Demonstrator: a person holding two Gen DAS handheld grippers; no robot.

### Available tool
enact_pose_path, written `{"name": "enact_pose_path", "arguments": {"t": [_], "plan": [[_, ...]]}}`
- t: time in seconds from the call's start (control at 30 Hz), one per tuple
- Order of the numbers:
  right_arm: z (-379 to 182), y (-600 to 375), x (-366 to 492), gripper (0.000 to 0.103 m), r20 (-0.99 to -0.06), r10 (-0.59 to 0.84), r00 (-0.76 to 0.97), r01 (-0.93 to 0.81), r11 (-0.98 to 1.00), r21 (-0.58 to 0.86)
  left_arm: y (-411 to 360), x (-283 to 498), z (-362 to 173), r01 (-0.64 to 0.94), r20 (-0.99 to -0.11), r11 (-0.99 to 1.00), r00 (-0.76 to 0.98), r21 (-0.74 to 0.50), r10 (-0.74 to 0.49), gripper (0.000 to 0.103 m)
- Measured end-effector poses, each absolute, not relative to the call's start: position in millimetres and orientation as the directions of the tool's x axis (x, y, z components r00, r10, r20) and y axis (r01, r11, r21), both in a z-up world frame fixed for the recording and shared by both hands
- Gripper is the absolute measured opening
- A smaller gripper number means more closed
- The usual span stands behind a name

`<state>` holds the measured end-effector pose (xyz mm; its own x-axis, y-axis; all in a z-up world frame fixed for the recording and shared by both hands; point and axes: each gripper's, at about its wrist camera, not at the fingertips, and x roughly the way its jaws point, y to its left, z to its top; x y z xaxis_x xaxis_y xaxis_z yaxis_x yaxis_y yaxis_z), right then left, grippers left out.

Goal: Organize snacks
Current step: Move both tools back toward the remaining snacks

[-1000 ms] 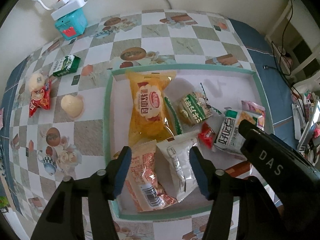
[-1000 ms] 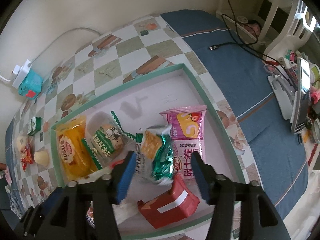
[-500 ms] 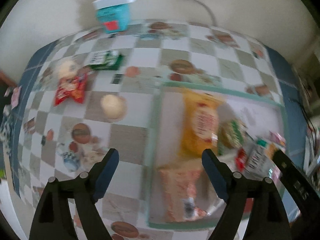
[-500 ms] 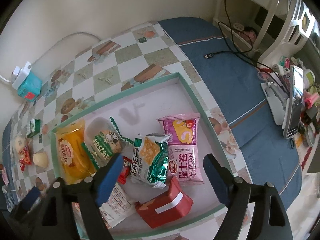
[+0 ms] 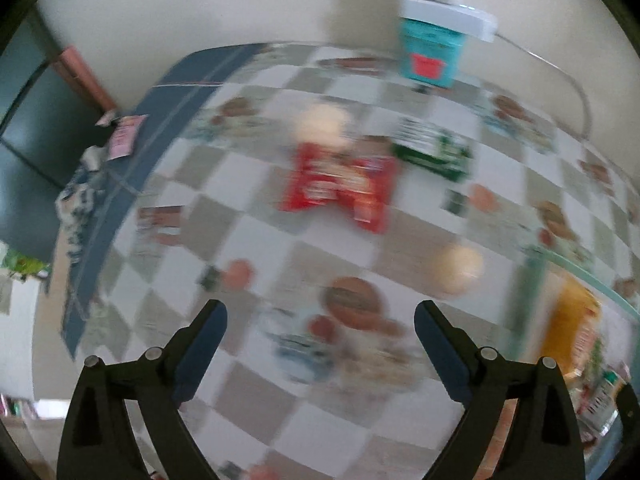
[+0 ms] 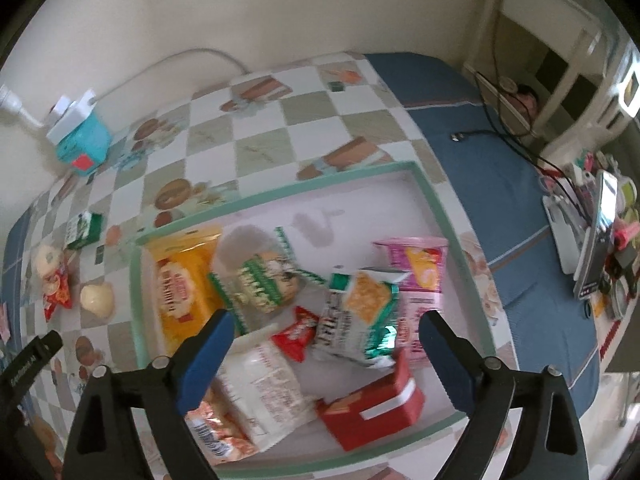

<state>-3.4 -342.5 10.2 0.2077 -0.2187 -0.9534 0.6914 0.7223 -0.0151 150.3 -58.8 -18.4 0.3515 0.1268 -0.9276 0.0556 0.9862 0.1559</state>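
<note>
A white tray with a green rim [image 6: 448, 224] holds several snack packs: a yellow bag [image 6: 182, 280], a green-white cracker pack [image 6: 360, 312], a pink pack [image 6: 420, 268] and a red box [image 6: 372, 408]. My right gripper [image 6: 322, 326] hovers above them, its jaws opening wide with nothing between them. My left gripper [image 5: 320, 316] hangs over the checked tablecloth left of the tray, jaws opening and empty. Ahead of it lie a red packet [image 5: 340, 184], a green packet [image 5: 432, 152] and two pale round buns [image 5: 456, 270]. The left wrist view is blurred.
A teal box [image 6: 82, 142] with a white power strip on top stands by the wall. The tray's rim [image 5: 536, 304] shows at the right of the left view. Right of the table are a blue cloth [image 6: 500, 184], cables and a cluttered shelf [image 6: 596, 236].
Both grippers' jaws have spread wider. The left gripper swung left off the tray to above the loose snacks on the cloth. The right gripper let go of the green-white cracker pack and rose slightly.
</note>
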Motion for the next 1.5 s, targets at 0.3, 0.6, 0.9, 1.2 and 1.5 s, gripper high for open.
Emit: {"name": "enact_pose_path", "arguments": {"t": [0.3,0.6,0.9,1.2,1.5], "plan": [[22.0,-284.4,28.7,0.103,-0.945,-0.183,0.273,0.601,0.799,0.019,4.6,168.5,-10.7,-0.052,-0.921,0.987,0.355,0.154,0.163,0.095],[19.6,-225.2,55.8,0.103,-0.944,-0.143,0.298,0.512,0.859,0.031,36.9,175.9,-10.0,-0.079,-0.93,0.99,0.342,0.113,0.133,0.095],[9.4,-203.3,70.3,0.103,-0.941,-0.122,0.316,0.48,0.876,0.048,62.0,184.4,-24.2,-0.114,-0.949,0.992,0.301,0.059,0.091,0.095],[-1.2,-207.8,79.9,0.103,-0.935,-0.091,0.342,0.487,0.868,0.094,58.2,201.0,-23.3,-0.056,-0.936,0.994,0.337,0.093,0.106,0.095],[-16.6,-208.7,110.0,0.103,-0.941,-0.045,0.335,0.463,0.878,0.122,34.0,238.7,-20.0,0.105,-0.935,0.994,0.354,0.004,-0.034,0.095]]}}
